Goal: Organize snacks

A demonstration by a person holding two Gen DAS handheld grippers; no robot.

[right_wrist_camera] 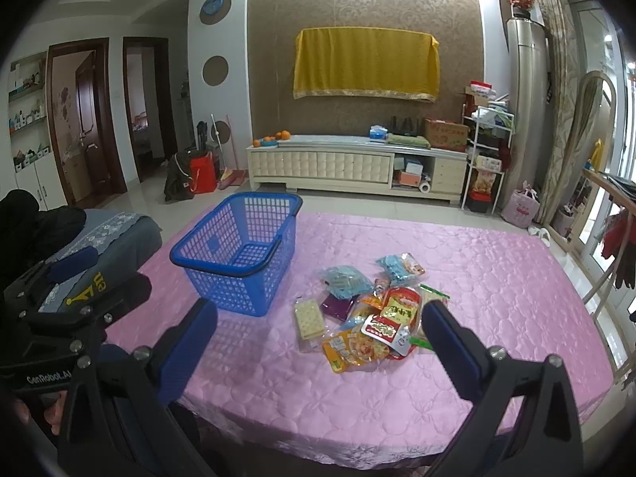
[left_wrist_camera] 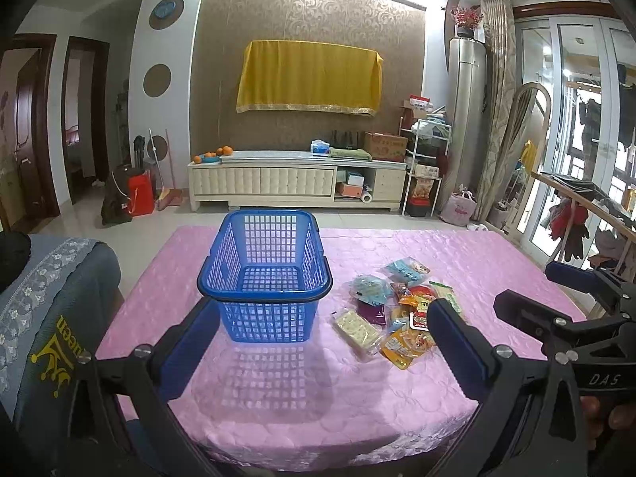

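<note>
A table covered in a pink quilted cloth (left_wrist_camera: 457, 254) fills the foreground of a living room, seen from cameras on two hand-held grippers. At far left, a grey-blue cushion (left_wrist_camera: 59, 298) with lace trim and a yellow crown print sits just beside the table edge. The left gripper (left_wrist_camera: 322, 330) hangs above the near part of the table with its blue-padded jaws spread wide and nothing between them; its left finger (left_wrist_camera: 187, 346) lines up in front of the basket's near corner in the left wrist view. The blue plastic basket (left_wrist_camera: 264, 274), open-lattice and empty, stands upright on the cloth at centre-left, its dark handles folded down along the rim. To its right, apart from it, lies a loose pile of snack packets (right_wrist_camera: 369, 310): two light-blue bags (right_wrist_camera: 344, 280) at the far side, a clear pack of pale crackers (right_wrist_camera: 308, 320) nearest the basket, a small purple pouch (right_wrist_camera: 338, 304), orange packets (right_wrist_camera: 349, 349) at the near edge, red-and-white ones (right_wrist_camera: 387, 328) on top, and a green-edged packet partly hidden by a finger. The right gripper (right_wrist_camera: 320, 330) is likewise held wide open and empty above the near table edge, its right finger (right_wrist_camera: 449, 342) overlapping the pile's right side in the right wrist view. Behind, a cream cabinet (left_wrist_camera: 296, 179) stands under a yellow cloth (left_wrist_camera: 310, 75) hung on a patterned wall.
</note>
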